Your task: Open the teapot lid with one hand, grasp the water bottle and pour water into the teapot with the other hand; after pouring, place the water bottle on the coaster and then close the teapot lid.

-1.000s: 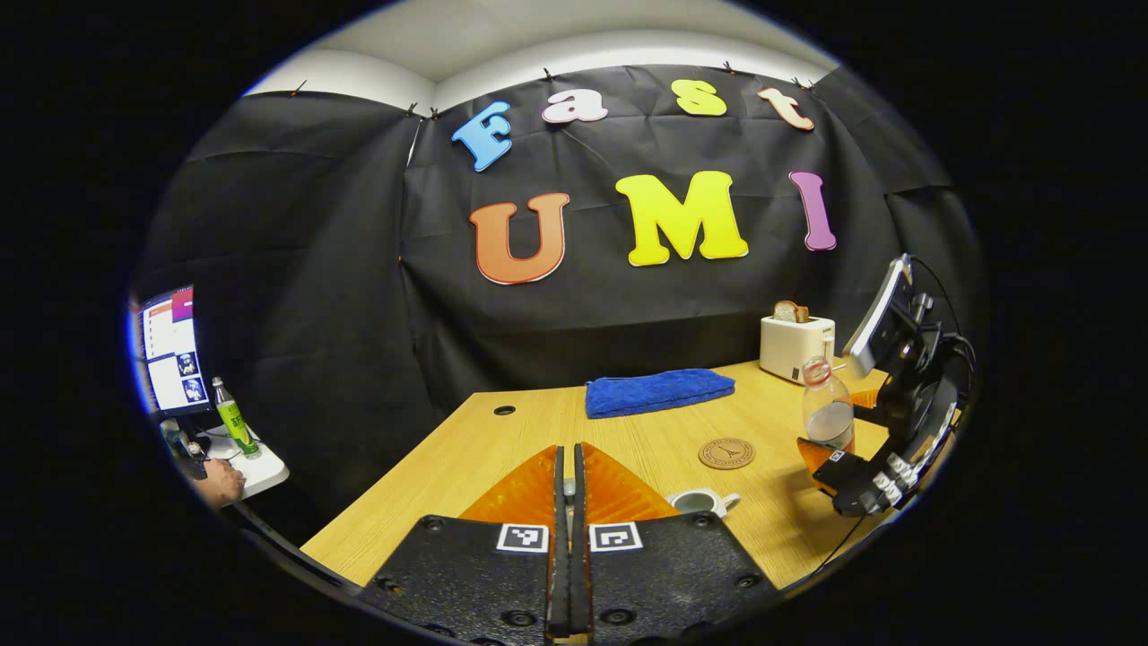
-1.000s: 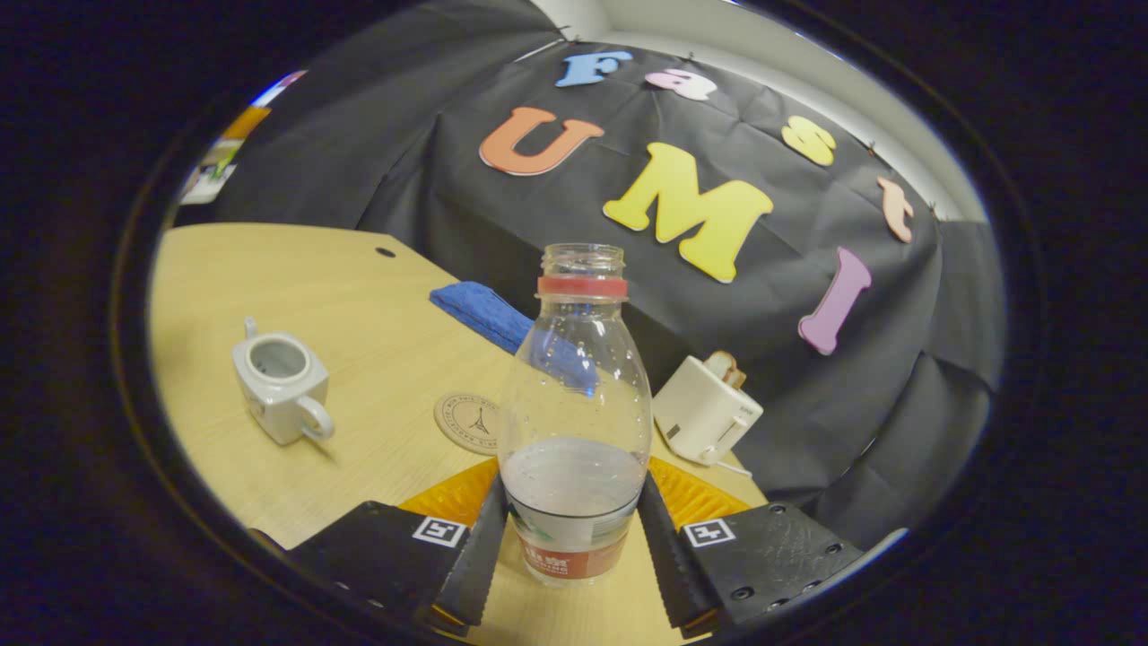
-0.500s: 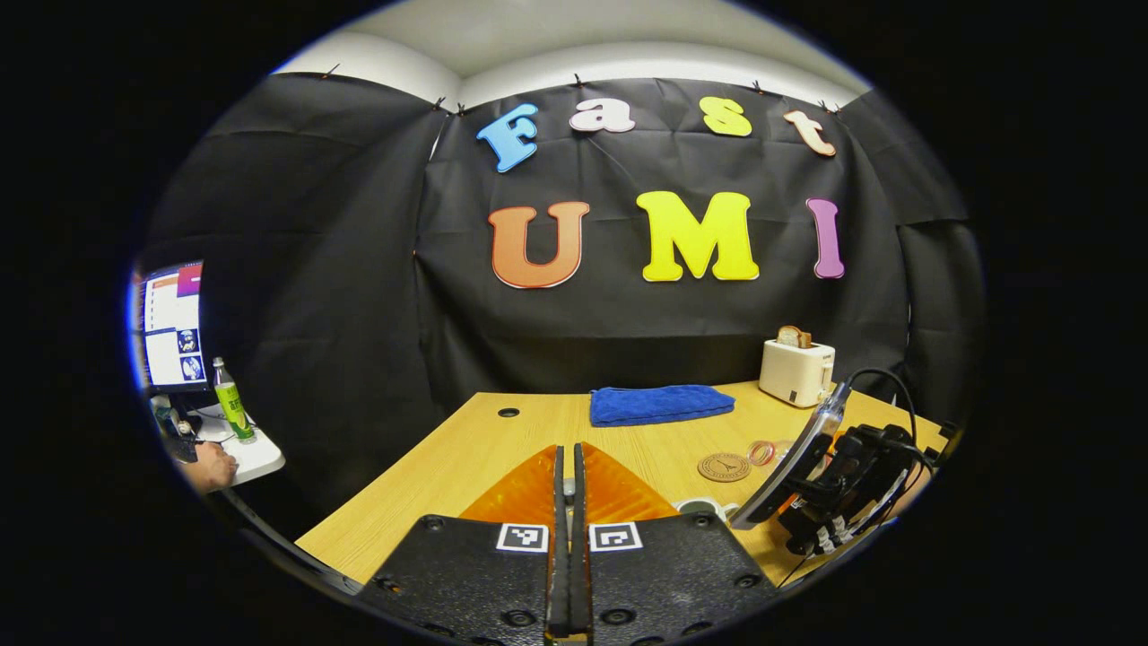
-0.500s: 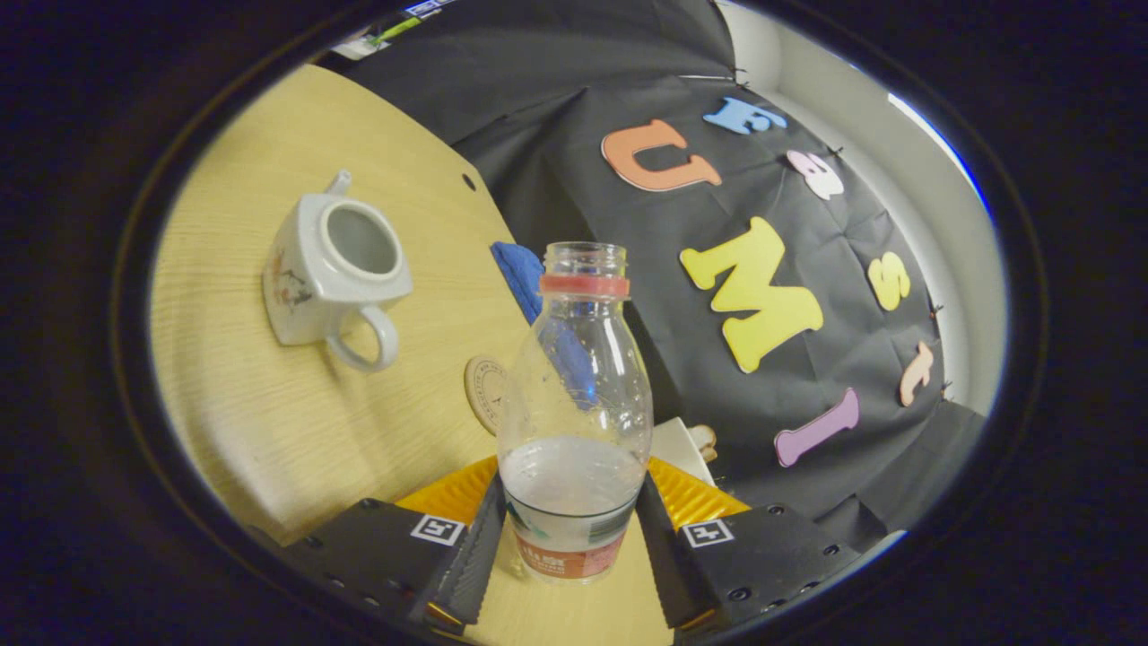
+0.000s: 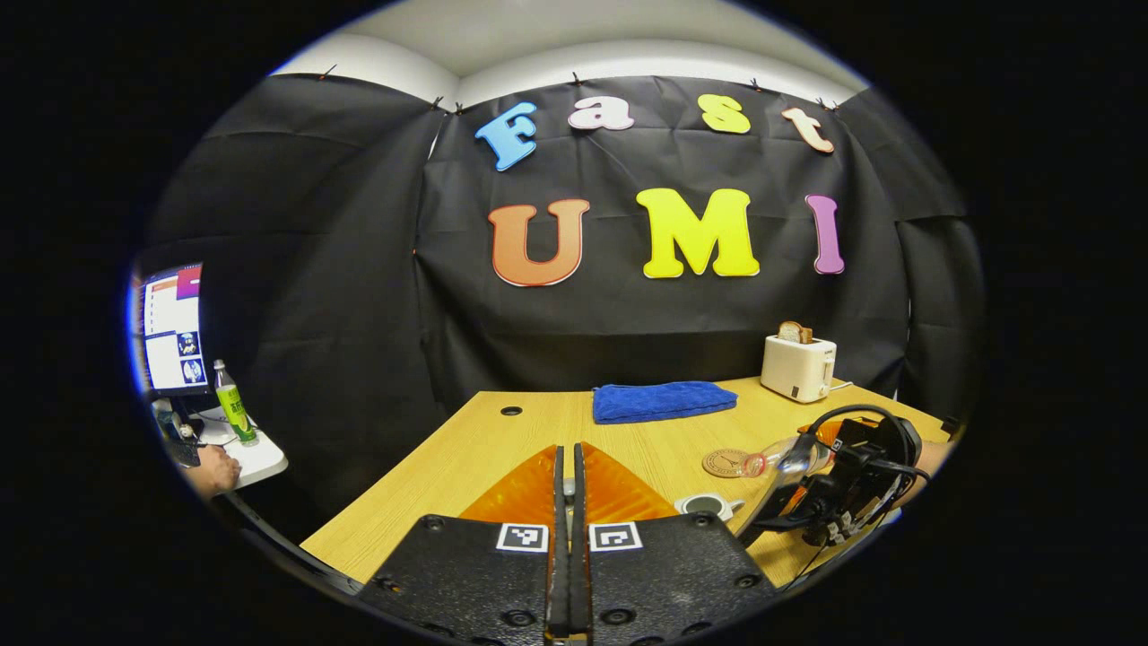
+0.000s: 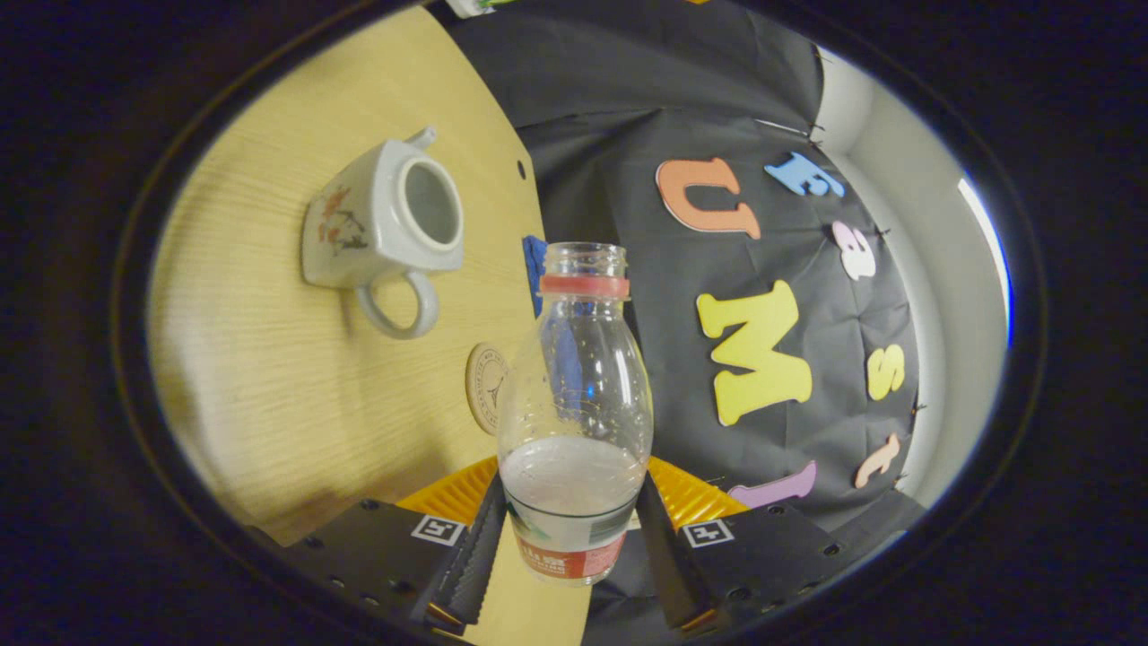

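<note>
The white teapot [image 6: 386, 224] stands on the wooden table [image 6: 269, 395] with its top open; in the left gripper view the teapot [image 5: 708, 504] sits just right of my fingers. My right gripper [image 6: 569, 529] is shut on the clear water bottle [image 6: 574, 404], which is capless and partly full. In the left gripper view the bottle [image 5: 782, 459] lies tipped over, mouth toward the teapot, held by the right gripper [image 5: 812, 480]. The round coaster [image 5: 725, 462] lies behind the teapot, also [image 6: 484, 388]. My left gripper [image 5: 566, 489] is shut, a pale sliver of the lid pinched between its fingers.
A folded blue towel [image 5: 662, 399] and a white toaster [image 5: 797, 366] sit at the table's far side. Off the table's left edge is a side desk with a monitor [image 5: 170, 327], a green bottle [image 5: 231, 413] and a person's hand [image 5: 215, 471].
My right gripper has swung in toward the teapot and tipped the bottle from upright to nearly level. The left gripper has stayed shut and almost still.
</note>
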A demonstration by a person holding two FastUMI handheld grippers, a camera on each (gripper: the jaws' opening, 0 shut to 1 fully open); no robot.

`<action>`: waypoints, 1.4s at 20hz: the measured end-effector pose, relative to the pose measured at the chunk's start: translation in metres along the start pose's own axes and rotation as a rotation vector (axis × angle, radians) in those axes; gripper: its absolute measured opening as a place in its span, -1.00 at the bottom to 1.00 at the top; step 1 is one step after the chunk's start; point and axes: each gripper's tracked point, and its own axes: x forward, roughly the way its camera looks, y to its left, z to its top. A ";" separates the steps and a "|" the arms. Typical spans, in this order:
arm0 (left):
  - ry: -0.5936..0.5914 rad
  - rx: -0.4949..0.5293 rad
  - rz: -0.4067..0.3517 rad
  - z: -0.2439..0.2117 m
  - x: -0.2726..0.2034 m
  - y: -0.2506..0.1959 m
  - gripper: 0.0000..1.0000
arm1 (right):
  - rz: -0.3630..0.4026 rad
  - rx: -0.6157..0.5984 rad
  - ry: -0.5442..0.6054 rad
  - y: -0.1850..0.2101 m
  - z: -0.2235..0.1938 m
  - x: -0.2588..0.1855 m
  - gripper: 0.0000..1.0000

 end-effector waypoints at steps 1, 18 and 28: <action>-0.005 0.003 -0.008 0.002 0.000 -0.003 -0.94 | -0.011 -0.048 -0.007 -0.003 0.002 0.001 0.48; 0.014 0.018 -0.044 -0.004 0.000 -0.011 -0.94 | -0.077 -0.419 -0.096 -0.015 0.033 -0.005 0.49; 0.011 0.041 -0.068 -0.002 -0.002 -0.018 -0.94 | -0.164 -0.578 -0.136 -0.023 0.045 -0.006 0.48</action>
